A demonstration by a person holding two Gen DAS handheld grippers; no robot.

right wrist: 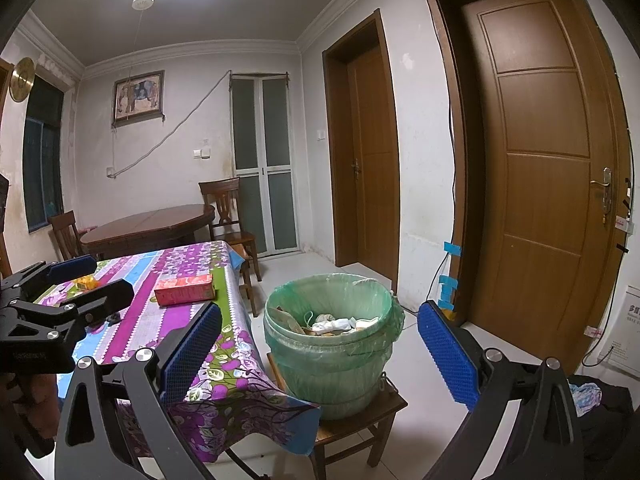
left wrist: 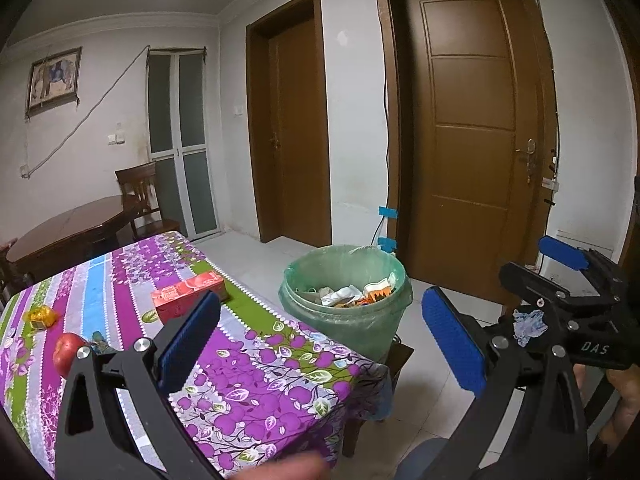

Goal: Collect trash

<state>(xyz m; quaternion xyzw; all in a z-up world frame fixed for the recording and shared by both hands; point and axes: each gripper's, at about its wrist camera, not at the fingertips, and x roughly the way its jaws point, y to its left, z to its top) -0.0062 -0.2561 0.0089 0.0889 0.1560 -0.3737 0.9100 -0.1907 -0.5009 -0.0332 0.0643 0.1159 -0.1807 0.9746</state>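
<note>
Fingers (right wrist: 192, 344) spread; bin (right wrist: 328, 344) holds trash

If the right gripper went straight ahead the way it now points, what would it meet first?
Most likely the green-lined trash bin on its wooden stool: it sits centred between the open right gripper's fingers, with only air before it. Depth is hard to judge through the fisheye.
</note>
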